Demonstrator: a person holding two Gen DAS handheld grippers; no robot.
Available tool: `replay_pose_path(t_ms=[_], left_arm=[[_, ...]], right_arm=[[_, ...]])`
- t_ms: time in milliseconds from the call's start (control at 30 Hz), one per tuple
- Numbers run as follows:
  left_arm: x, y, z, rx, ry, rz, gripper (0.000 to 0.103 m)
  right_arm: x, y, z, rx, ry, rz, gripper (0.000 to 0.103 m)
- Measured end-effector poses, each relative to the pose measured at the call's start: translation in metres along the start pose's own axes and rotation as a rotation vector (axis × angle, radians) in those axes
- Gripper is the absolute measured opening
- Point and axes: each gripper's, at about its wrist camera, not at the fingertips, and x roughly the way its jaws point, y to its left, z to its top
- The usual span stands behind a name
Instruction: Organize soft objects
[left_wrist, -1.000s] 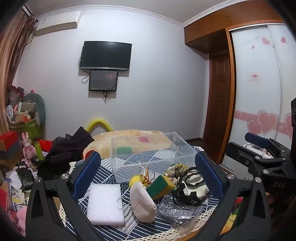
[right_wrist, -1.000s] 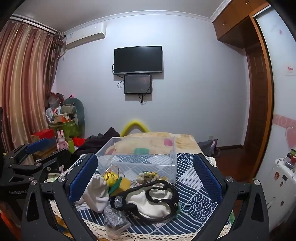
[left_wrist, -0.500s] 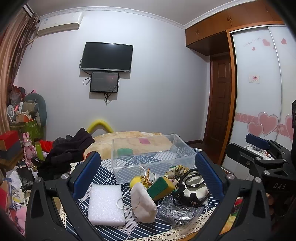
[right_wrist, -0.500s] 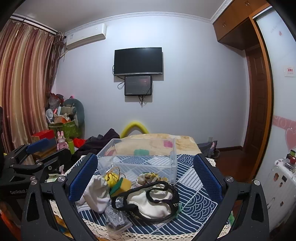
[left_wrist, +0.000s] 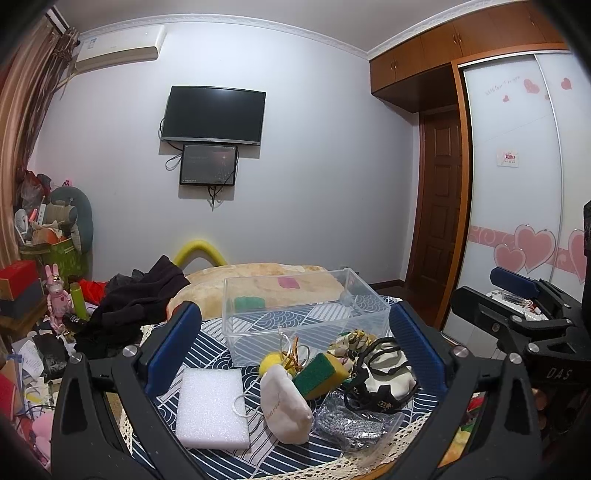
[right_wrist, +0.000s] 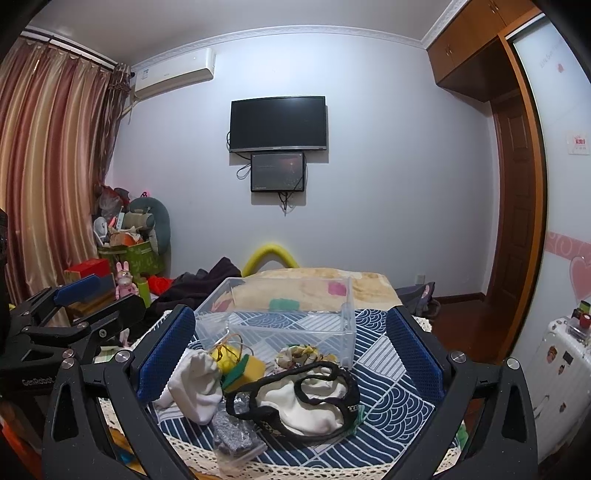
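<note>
A clear plastic box (left_wrist: 295, 314) (right_wrist: 288, 325) stands on a blue patterned cloth (left_wrist: 210, 332). In front of it lie a white foam block (left_wrist: 212, 408), a white pouch (left_wrist: 286, 410) (right_wrist: 195, 384), a yellow ball (left_wrist: 271, 363), a green and yellow sponge (left_wrist: 319, 373) (right_wrist: 245, 369), a cream bag with black straps (left_wrist: 384, 380) (right_wrist: 306, 398), a patterned cloth bundle (left_wrist: 351, 338) and a grey item in a clear bag (left_wrist: 351, 424) (right_wrist: 234, 435). My left gripper (left_wrist: 293, 347) and right gripper (right_wrist: 290, 354) are open and empty, above the table's near edge.
A bed with a tan blanket (left_wrist: 258, 280) and dark clothes (left_wrist: 140, 299) lies behind the table. Clutter and boxes (left_wrist: 33, 277) stand at the left. A wardrobe (left_wrist: 524, 184) and a door (left_wrist: 439, 206) are at the right. The right gripper shows in the left wrist view (left_wrist: 524, 317).
Both cameras have tilted slightly downward, so the room sits a little higher in view. The objects on the table have not moved.
</note>
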Motion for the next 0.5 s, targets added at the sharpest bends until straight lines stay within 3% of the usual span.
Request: replay_pose_path(t_ms=[500], left_arm=[[-0.0005,0.0028,0.0046,-0.010,0.004,0.000,0.103]], right_arm=[[-0.0007,0.0015,0.0001,-0.001,-0.005,0.002,0.103]])
